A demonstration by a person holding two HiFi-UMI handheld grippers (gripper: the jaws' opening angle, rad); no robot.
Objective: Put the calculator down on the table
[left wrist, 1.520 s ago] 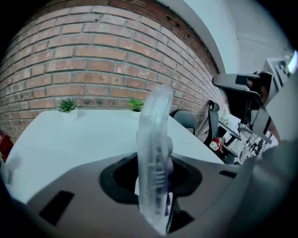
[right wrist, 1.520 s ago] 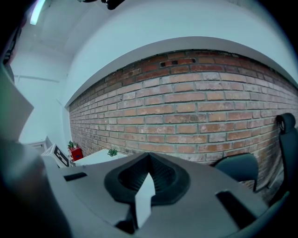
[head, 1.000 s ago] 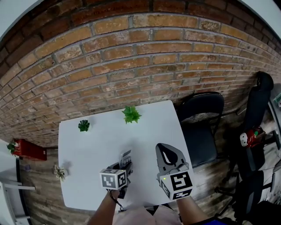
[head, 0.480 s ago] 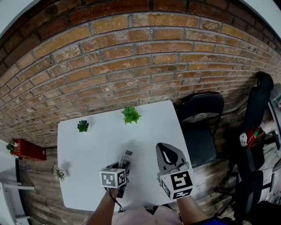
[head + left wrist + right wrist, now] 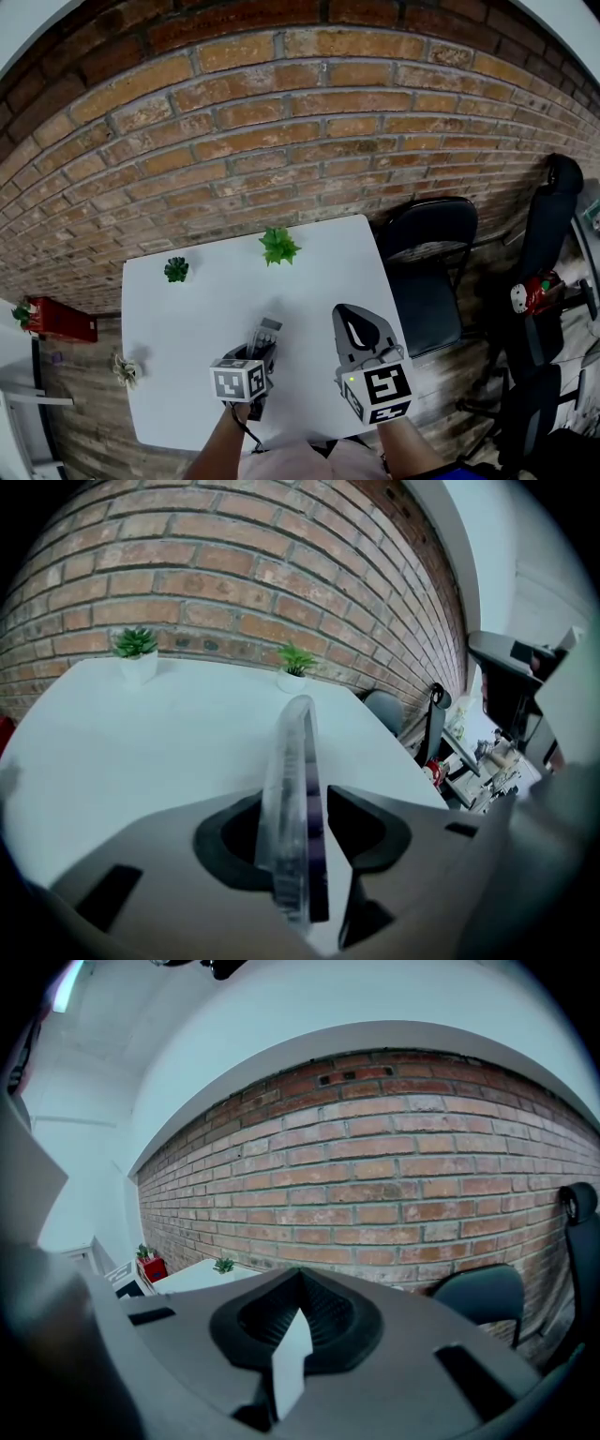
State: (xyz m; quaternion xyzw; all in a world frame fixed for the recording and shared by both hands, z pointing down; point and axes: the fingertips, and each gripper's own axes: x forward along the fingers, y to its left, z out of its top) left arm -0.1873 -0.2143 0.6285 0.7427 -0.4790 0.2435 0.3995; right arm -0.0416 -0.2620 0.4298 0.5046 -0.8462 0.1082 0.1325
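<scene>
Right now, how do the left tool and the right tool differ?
The left tool has the calculator standing edge-on between its jaws. They have just been opening, and a gap shows on one side. The right tool has its jaws together, with nothing between them. The left tool points steeply down at the white table, while the right tool points nearer level, toward the brick wall. Both are at the table's near end.

Clear-cased calculator [image 5: 286, 799] is upright, edge-on, above table [image 5: 141, 733].
</scene>
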